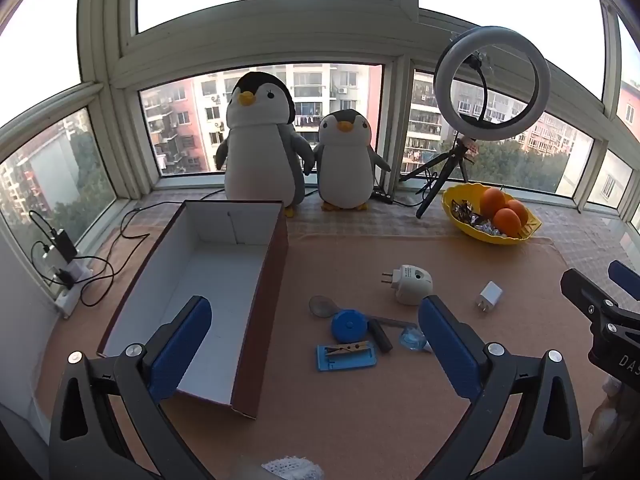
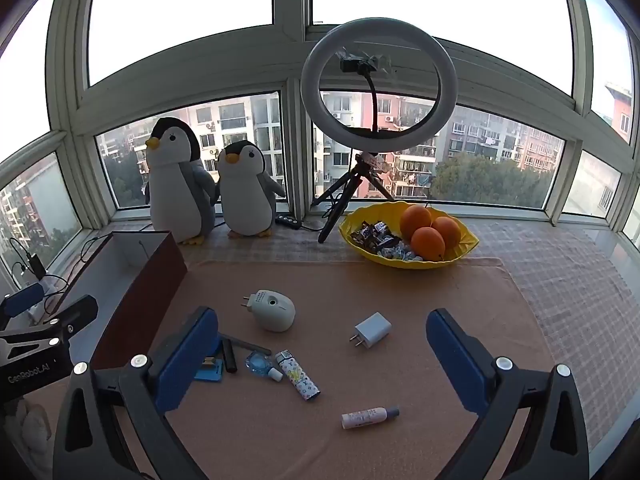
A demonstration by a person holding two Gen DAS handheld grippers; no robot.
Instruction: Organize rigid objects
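An open brown box (image 1: 224, 264) with a white inside stands on the left of the mat; it also shows in the right wrist view (image 2: 140, 292). Small items lie right of it: a white plug-in device (image 1: 410, 284) (image 2: 274, 310), a white charger (image 1: 489, 295) (image 2: 372, 330), a blue round case (image 1: 349, 325), a clothespin on a blue holder (image 1: 346, 354), a patterned lighter (image 2: 298, 376), a small tube (image 2: 370, 417). My left gripper (image 1: 316, 336) is open above the box's near end. My right gripper (image 2: 322, 344) is open above the items.
Two plush penguins (image 1: 260, 140) (image 1: 346, 160) stand at the window. A ring light on a tripod (image 2: 378, 84) and a yellow bowl (image 2: 356, 242) with oranges and sweets stand at the back right. Cables and chargers (image 1: 64, 256) lie at the left sill.
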